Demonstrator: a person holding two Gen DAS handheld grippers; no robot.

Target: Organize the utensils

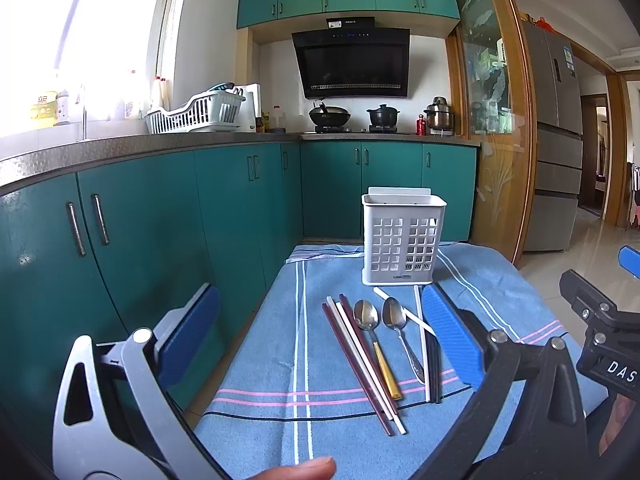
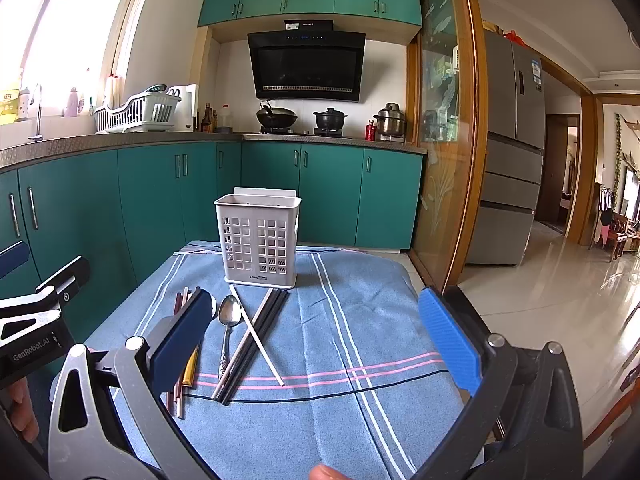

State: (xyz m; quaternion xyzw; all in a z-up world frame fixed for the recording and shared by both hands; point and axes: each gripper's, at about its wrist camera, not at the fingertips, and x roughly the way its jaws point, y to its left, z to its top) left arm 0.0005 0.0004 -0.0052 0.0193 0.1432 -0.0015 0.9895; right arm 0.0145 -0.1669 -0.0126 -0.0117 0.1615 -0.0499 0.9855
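A white slotted utensil holder [image 1: 403, 238] [image 2: 259, 238] stands upright at the far end of a blue striped cloth [image 1: 280, 360] [image 2: 340, 340]. In front of it lie two metal spoons [image 1: 366, 316] [image 2: 229, 314], a pair of dark red and white chopsticks [image 1: 360, 360], and crossed black and white chopsticks [image 2: 260, 332] [image 1: 432, 360]. My left gripper [image 1: 320, 332] is open and empty, hovering above the near side of the utensils. My right gripper [image 2: 316, 332] is open and empty, above the crossed chopsticks. The left finger [image 2: 184, 332] hides part of the second spoon.
The cloth covers a small table with floor on both sides. Teal kitchen cabinets [image 1: 140, 220] run along the left and back. A glass sliding door [image 2: 444, 160] stands to the right. The other gripper shows at each view's edge [image 1: 600, 328] [image 2: 36, 320].
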